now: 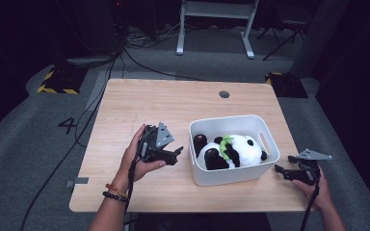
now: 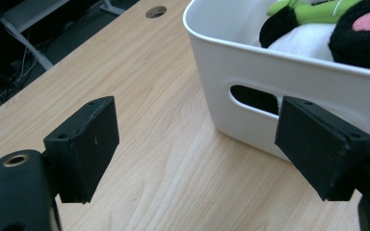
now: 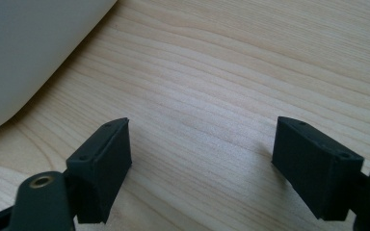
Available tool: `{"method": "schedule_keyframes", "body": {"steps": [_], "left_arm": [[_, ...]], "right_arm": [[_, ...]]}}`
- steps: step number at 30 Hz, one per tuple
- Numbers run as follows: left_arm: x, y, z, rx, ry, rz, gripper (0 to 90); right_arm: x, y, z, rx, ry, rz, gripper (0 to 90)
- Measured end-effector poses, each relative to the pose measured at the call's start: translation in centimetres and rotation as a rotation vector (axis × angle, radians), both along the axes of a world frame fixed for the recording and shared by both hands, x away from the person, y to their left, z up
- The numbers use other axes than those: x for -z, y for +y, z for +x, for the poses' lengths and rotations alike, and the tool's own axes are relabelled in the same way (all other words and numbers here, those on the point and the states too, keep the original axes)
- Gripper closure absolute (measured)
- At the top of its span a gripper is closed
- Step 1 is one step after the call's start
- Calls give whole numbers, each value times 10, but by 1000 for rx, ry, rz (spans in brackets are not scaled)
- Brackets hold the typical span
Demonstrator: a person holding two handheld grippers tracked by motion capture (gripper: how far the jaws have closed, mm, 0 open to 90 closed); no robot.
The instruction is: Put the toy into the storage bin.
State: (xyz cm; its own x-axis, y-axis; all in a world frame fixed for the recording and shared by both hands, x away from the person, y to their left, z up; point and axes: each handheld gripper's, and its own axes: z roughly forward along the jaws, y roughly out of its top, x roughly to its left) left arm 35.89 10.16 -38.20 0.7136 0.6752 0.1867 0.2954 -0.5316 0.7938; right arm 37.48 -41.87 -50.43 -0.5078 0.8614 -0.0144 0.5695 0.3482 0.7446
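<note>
A white plastic bin [image 1: 231, 174] stands on the wooden table [image 1: 173, 103] right of centre. A black-and-white panda plush [image 1: 231, 150] with a green patch lies inside it. My left gripper [image 1: 178, 154] hovers just left of the bin, open and empty, pointing at the bin's side. In the left gripper view the bin's handle slot [image 2: 253, 98] lies ahead between the jaws, and the plush [image 2: 318, 29] shows over the rim. My right gripper [image 1: 283, 169] sits by the bin's right end near the table edge, open, with bare wood between its jaws [image 3: 202, 159].
A round cable hole [image 1: 224, 94] is in the table's far side. Bare wood spreads left and behind the bin. Beyond the table are a grey floor, cables, a white stand's legs [image 1: 212, 29] and black-yellow striped plates [image 1: 58, 82].
</note>
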Motion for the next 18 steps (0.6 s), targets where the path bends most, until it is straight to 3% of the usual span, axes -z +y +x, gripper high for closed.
{"method": "schedule_keyframes", "body": {"steps": [5, 10, 18], "left_arm": [[4, 3, 0, -8, 14, 12, 158], [12, 8, 2, 1, 24, 103, 158], [23, 11, 2, -8, 55, 106, 157]], "right_arm": [[0, 0, 0, 0, 0, 0, 213], [0, 0, 0, 0, 0, 0, 213], [0, 0, 0, 0, 0, 0, 213]]}}
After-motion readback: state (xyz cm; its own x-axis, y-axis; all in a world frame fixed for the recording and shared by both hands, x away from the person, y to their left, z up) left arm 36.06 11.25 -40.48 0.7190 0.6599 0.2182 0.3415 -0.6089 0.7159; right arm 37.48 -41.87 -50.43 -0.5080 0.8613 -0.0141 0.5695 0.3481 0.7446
